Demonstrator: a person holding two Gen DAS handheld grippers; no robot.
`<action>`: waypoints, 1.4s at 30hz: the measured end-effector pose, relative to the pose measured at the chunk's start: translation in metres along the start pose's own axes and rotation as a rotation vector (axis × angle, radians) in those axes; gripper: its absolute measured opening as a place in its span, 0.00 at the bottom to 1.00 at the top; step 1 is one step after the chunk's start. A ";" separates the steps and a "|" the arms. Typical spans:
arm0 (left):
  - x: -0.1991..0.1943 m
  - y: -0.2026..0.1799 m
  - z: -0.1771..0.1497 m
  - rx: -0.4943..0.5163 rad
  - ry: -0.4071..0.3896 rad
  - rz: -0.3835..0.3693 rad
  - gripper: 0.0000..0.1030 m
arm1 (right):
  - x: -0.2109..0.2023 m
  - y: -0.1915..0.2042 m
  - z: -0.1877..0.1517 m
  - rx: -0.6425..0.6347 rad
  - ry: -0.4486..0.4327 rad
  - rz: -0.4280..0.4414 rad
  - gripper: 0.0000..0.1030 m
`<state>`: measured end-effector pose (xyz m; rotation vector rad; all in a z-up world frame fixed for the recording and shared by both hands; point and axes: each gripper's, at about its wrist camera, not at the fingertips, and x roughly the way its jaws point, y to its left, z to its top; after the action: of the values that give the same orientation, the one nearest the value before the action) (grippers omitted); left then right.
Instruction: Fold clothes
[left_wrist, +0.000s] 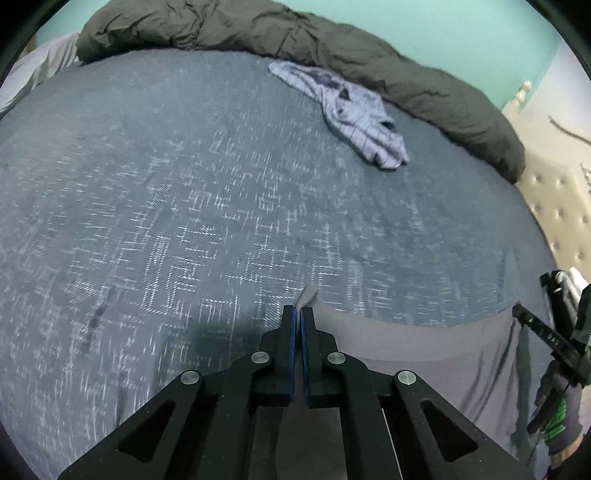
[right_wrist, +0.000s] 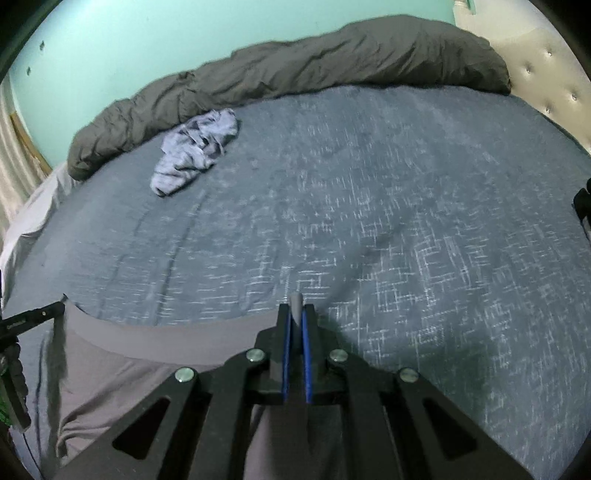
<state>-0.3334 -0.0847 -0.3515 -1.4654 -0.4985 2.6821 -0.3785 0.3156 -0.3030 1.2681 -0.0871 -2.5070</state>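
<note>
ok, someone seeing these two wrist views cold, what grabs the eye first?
Both grippers pinching one grey garment at the near edge of the bed: the left gripper and right gripper each have a corner of cloth between shut fingers, the edge stretched between them. Next, the crumpled light checked garment lying far back on the blue patterned bedspread, just in front of the dark grey duvet bunched along the far edge.

Left gripper (left_wrist: 298, 314) and right gripper (right_wrist: 296, 312) angle downward, jaws clamped tight.

two garments: one grey (left_wrist: 424, 354), one checked (left_wrist: 354, 110); one duvet (left_wrist: 369, 55); two hand-held grippers (left_wrist: 298, 314).
</note>
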 end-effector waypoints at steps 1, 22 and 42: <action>0.004 0.001 0.000 -0.003 0.008 0.000 0.03 | 0.002 0.000 0.000 0.001 0.001 0.002 0.05; -0.093 0.055 -0.153 -0.145 0.078 -0.081 0.38 | -0.113 -0.059 -0.132 0.380 -0.001 0.120 0.37; -0.085 0.029 -0.174 -0.042 0.094 -0.087 0.06 | -0.088 -0.036 -0.149 0.363 0.026 0.155 0.10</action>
<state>-0.1395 -0.0838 -0.3779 -1.5335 -0.6004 2.5385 -0.2211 0.3910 -0.3315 1.3657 -0.6340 -2.4099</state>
